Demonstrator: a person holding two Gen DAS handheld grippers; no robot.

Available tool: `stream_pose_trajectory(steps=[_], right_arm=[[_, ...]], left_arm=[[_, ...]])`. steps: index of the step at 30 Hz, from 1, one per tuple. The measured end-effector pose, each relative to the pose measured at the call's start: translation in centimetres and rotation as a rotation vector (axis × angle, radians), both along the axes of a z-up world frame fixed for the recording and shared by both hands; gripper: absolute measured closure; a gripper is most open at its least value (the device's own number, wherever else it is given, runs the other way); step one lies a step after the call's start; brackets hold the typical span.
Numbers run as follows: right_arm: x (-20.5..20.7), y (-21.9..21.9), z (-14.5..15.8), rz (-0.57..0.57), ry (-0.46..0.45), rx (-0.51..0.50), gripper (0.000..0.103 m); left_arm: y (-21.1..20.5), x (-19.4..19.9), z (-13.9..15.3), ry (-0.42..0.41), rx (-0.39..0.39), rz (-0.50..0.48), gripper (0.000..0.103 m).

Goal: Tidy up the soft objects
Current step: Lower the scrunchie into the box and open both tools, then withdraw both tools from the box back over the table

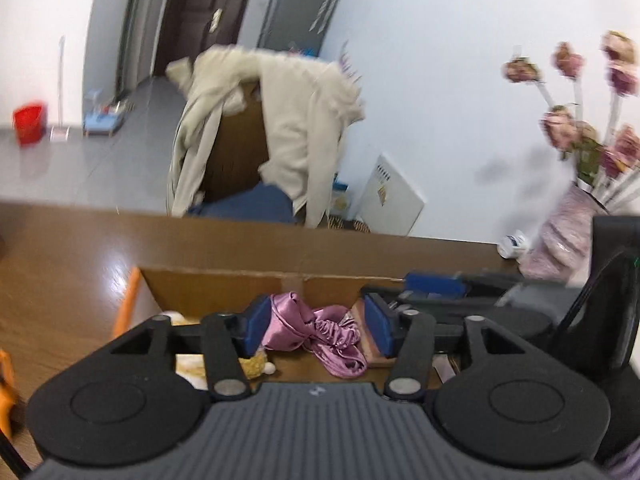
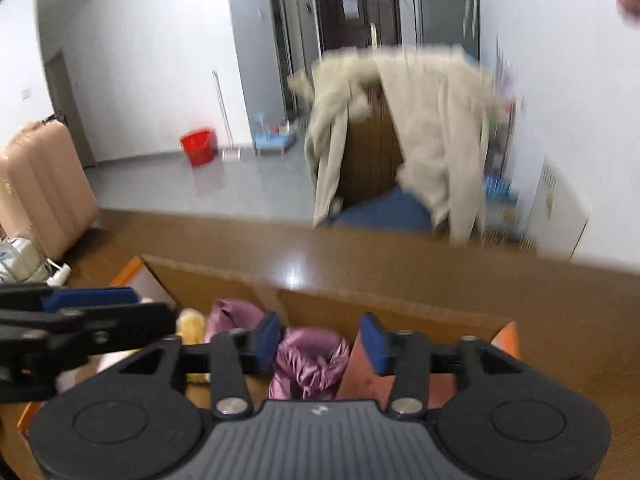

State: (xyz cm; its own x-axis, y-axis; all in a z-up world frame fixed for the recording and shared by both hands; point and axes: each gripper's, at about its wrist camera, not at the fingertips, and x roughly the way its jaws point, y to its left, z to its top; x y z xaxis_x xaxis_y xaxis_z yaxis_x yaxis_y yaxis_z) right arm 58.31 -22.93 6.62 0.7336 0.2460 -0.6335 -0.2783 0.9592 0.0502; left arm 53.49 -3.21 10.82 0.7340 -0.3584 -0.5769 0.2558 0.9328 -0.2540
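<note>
Both hand-held grippers, left (image 1: 316,330) and right (image 2: 320,344), hung apart over the pink satin cloth (image 1: 320,330) at 12 o'clock; best to descend squarely before closing.

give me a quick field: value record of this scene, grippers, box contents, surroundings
left gripper: open, over the box, pads either side of the pink cloth
right gripper: open, over the same box
box: cardboard box on a wooden table
contents: pink satin cloth, yellow plush toy
behind table: beige coat draped over a chair
table right: flower vase
floor: red bucket
</note>
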Motion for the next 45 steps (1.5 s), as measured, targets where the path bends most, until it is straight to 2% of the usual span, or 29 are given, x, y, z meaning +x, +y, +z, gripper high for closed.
stream_pose_trajectory(steps=[2,8,11,12,16,18,20,23,27,30,33,37,39,45], right_arm=[[-2.0,-0.7,2.5,-0.004,-0.049,-0.008,0.054],[-9.7,-3.1,8.7,0.001,-0.181,-0.009,0.028],[-14.2,-3.8,10.5,0.018,-0.241,-0.02,0.022],[-15.7,-4.1,10.9,0.024,-0.26,-0.015,0.02],[-22.4,-5.2,11.1,0.036,-0.307,0.016,0.016],[-25.8,-5.7,9.8,0.05,-0.318,0.046,0.011],[-29.4,-5.9,8.5,0.057,-0.318,0.071,0.011],[-34.5,-5.8,5.6,0.064,-0.322,0.095,0.011],[-40.4,-4.9,0.5,0.036,-0.316,0.111,0.004],[-42.5,-4.2,-2.8,0.039,-0.228,0.133,0.01],[-42.9,-3.6,-4.4,0.071,-0.165,0.146,0.017],[-42.9,-3.0,-4.8,0.025,-0.15,0.148,0.021],[-42.7,-3.1,-4.9,0.007,-0.145,0.167,0.028],[-40.1,-3.0,-5.6,-0.053,-0.12,0.23,0.029]], left_arm=[[0.5,-2.0,1.6,-0.039,0.033,-0.007,0.043],[3.2,-8.6,4.9,-0.153,0.133,0.043,0.033],[4.5,-12.5,5.8,-0.208,0.153,0.074,0.027],[5.0,-14.1,5.9,-0.232,0.16,0.086,0.022],[6.3,-21.4,5.4,-0.359,0.216,0.143,0.012],[6.9,-25.1,4.3,-0.411,0.225,0.176,0.006],[7.3,-28.7,2.8,-0.434,0.209,0.193,0.004],[7.7,-33.2,0.1,-0.397,0.179,0.206,0.001],[8.4,-37.8,-4.0,-0.315,0.153,0.253,0.0],[9.3,-39.2,-6.1,-0.221,0.15,0.267,0.0],[10.5,-39.2,-6.6,-0.193,0.162,0.293,0.0],[10.2,-38.3,-6.7,-0.199,0.178,0.297,0.0],[9.4,-38.0,-6.9,-0.197,0.177,0.282,0.0],[7.9,-35.9,-8.2,-0.138,0.136,0.228,0.0]])
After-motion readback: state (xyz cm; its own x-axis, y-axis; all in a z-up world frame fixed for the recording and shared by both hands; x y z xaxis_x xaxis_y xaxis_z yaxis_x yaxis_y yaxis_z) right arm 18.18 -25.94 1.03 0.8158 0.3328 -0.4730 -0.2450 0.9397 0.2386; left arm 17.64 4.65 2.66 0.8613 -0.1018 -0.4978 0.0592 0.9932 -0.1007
